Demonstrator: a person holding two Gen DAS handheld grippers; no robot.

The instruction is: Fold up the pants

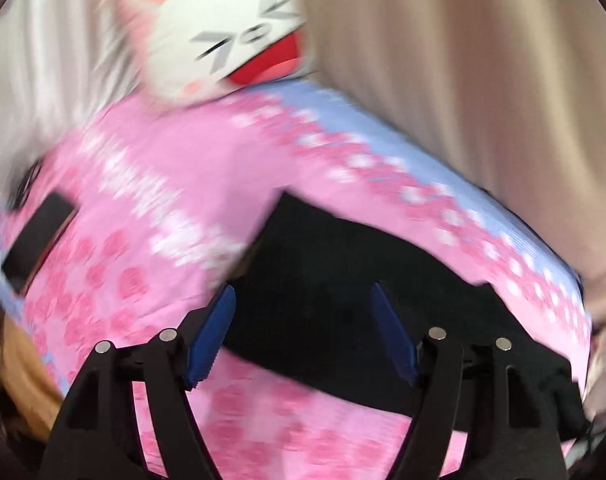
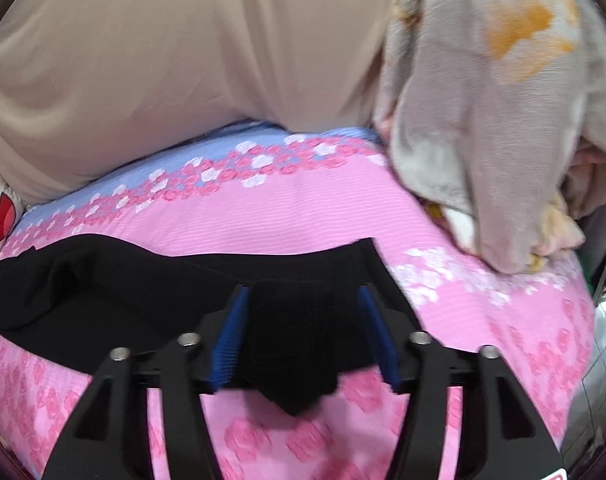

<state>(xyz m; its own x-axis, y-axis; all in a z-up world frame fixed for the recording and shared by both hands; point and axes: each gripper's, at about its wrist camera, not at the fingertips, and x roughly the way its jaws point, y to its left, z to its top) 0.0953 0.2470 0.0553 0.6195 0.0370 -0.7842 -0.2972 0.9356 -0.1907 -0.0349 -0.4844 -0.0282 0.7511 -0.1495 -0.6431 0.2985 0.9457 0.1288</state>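
Both tools released: left tool (image 1: 303, 332) and right tool (image 2: 303, 336) hover over black pants (image 2: 151, 300) on the bed (image 2: 263, 216).

A bedroom: floral bedsheet (image 2: 303, 216), plush pillow (image 1: 231, 32), curtain (image 2: 163, 60).

The folded black cloth pants (image 2: 151, 300) look matt and soft, finely knit. Under them, the pink and blue flower-printed bed sheet (image 2: 311, 216) is thin woven cloth with faint ribbing. The grey fleecy blanket (image 2: 463, 140) looks fuzzy. The beige curtain (image 2: 163, 60) is smooth cloth. The gripper frames are matt black plastic with shiny metal pins; the blue fingers (image 2: 231, 328) are ridged.
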